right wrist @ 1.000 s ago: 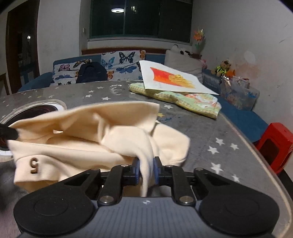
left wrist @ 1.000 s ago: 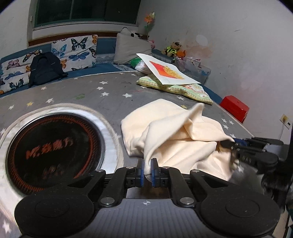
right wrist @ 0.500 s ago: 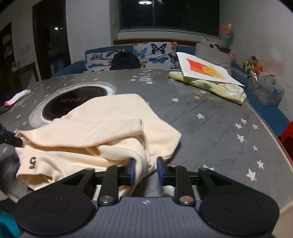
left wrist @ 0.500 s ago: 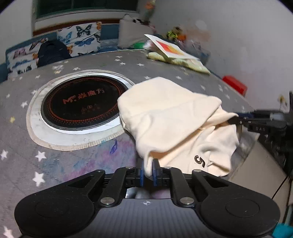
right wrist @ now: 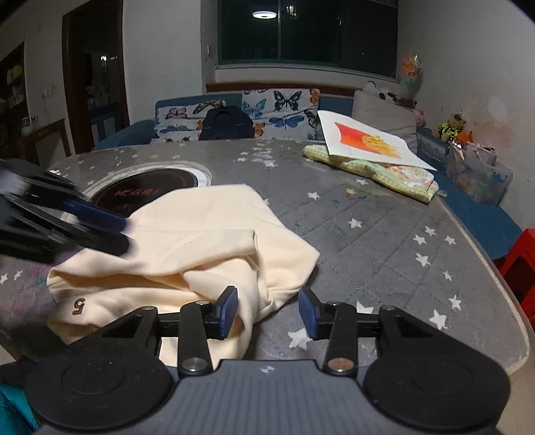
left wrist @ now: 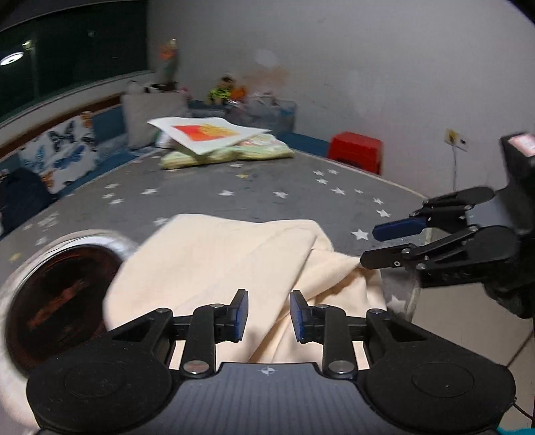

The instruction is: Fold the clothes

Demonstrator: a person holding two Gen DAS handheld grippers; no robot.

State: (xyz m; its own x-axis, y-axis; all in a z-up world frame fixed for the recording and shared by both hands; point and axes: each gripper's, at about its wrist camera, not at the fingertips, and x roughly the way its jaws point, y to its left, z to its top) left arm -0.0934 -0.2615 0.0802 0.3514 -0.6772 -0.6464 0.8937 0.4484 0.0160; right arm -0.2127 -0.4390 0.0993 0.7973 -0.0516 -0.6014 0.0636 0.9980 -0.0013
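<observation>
1. The bench (right wrist: 384,234) is grey with small white and yellow stars; a round black cooker plate (right wrist: 147,194) with a pale ring is set into it.
2. Behind the bench runs a blue sofa (right wrist: 140,128) with butterfly cushions (right wrist: 277,110); one dark backpack (right wrist: 225,123) leans there; one dark window (right wrist: 307,30) shows one ceiling lamp as a bright spot.
3. One red stool (left wrist: 356,149) stands by the white wall; one toy bear (right wrist: 451,125) sits in the corner.
4. One cream shirt (right wrist: 200,241) lies bunched on the near part of the bench, beside the cooker plate; a small "5" mark (right wrist: 78,305) shows on it.
5. One green patterned cloth (right wrist: 378,170) lies far back on the bench; one white sheet with a red and yellow picture (right wrist: 367,140) rests on top of it.
6. There are two tongs; the left tongs (left wrist: 269,316) are spread wide with shirt cloth under them; the right tongs (right wrist: 267,311) are spread wide too, at the shirt's near edge; neither one pinches the cloth.
</observation>
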